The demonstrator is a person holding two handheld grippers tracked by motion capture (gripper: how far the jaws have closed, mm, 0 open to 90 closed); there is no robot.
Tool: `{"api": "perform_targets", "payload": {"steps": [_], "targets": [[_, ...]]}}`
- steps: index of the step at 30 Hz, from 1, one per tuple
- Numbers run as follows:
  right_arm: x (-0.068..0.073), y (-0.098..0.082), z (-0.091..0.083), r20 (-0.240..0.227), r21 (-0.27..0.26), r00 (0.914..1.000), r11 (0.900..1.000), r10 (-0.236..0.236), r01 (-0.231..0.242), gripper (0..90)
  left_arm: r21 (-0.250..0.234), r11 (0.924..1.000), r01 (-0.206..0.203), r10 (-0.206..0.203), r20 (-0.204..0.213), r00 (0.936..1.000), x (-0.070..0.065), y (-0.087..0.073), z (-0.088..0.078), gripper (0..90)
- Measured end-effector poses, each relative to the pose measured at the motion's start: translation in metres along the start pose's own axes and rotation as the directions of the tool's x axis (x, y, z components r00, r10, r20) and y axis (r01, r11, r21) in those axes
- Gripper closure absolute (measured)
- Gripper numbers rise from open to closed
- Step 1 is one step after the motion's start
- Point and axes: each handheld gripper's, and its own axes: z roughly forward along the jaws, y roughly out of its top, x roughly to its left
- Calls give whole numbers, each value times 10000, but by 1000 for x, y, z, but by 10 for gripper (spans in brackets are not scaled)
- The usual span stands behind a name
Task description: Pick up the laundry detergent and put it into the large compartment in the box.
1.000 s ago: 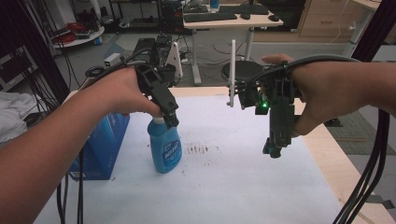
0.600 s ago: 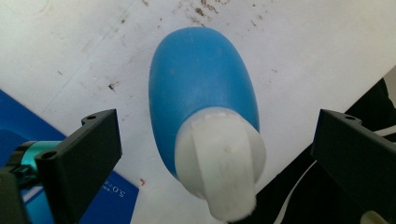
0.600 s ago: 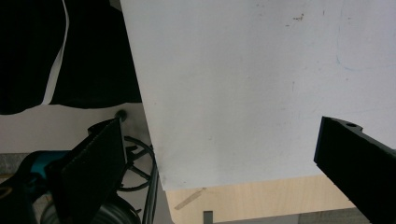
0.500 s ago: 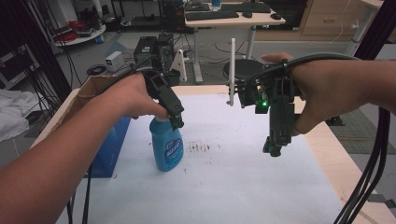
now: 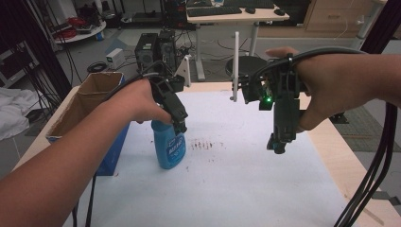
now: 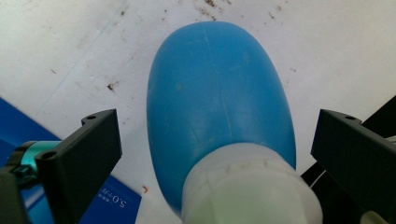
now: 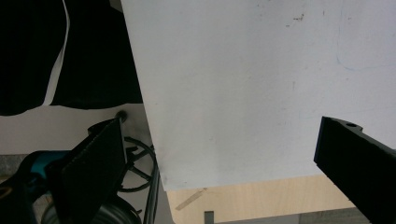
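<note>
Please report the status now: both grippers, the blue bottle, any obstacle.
Left gripper open, jaws astride blue bottle neck. Right gripper open, empty, above white table. Cardboard box just left of bottle.

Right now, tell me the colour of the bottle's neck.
White, above a blue body. The bottle neck shows best in the left gripper view.

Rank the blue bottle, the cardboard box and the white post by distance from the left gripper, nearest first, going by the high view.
From the left gripper:
1. Blue bottle: right under the fingers, which stand open either side of its white neck.
2. Cardboard box: to the left, at the table's left edge.
3. White post: off to the right, at the table's far edge, nearer the right gripper.
</note>
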Motion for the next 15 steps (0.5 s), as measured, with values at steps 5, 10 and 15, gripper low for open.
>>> {"api": "perform_targets", "payload": {"steps": [5,10,15], "targets": [[1,-1,-1,-48,-41,10000,10000,5,-5,13,86,10000,-16,17,-56,10000,1,1,3,17],[1,0,-2,-27,-102,10000,9999,-10,10,13,72,10000,68,-67,-138,9999,2,1,5,17],[1,0,-1,-12,-118,10000,9999,-77,76,13,112,9999,124,-122,-150,9998,3,3,7,17]]}}
